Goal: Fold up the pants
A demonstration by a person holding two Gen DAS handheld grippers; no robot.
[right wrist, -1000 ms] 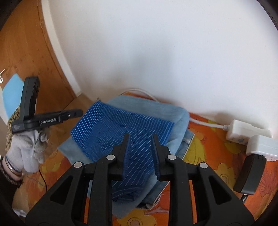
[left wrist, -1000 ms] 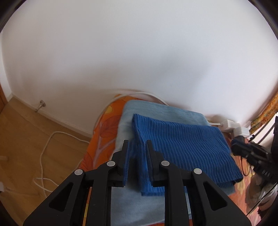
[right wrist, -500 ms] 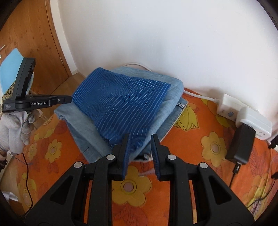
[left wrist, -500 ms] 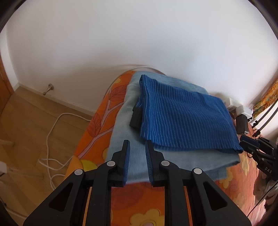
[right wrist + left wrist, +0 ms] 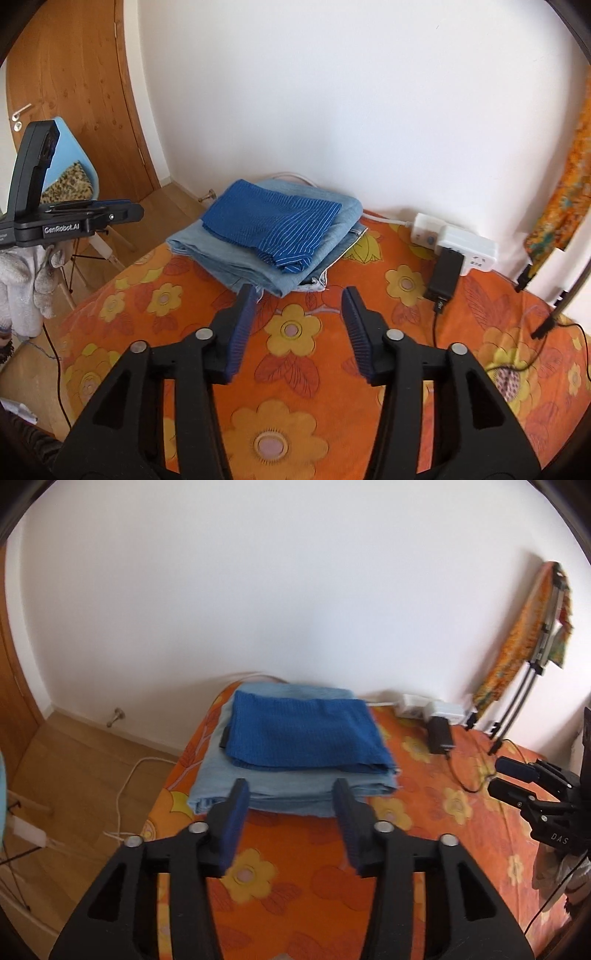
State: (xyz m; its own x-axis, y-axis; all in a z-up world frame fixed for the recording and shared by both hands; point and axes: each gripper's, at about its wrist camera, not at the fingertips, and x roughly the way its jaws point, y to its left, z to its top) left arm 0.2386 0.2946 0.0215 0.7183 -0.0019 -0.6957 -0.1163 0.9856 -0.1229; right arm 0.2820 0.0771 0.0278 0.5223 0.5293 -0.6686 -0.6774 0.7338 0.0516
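Folded dark blue striped pants lie on top of folded light blue jeans, at the far left corner of the orange flowered bed cover. My left gripper hovers short of the pile, its jaws opening with nothing between them. My right gripper also hangs above the cover in front of the pile, jaws opening and empty. In the right wrist view, a gloved hand holds the left gripper to the left of the pile.
A white power strip and a black charger with cables lie by the wall on the right. A stand with orange cloth leans there. A blue chair, a wooden door and a floor cable are on the left.
Both grippers have drawn back and up from the pile, which now lies farther off. Their jaws, nearly together before, now stand apart.
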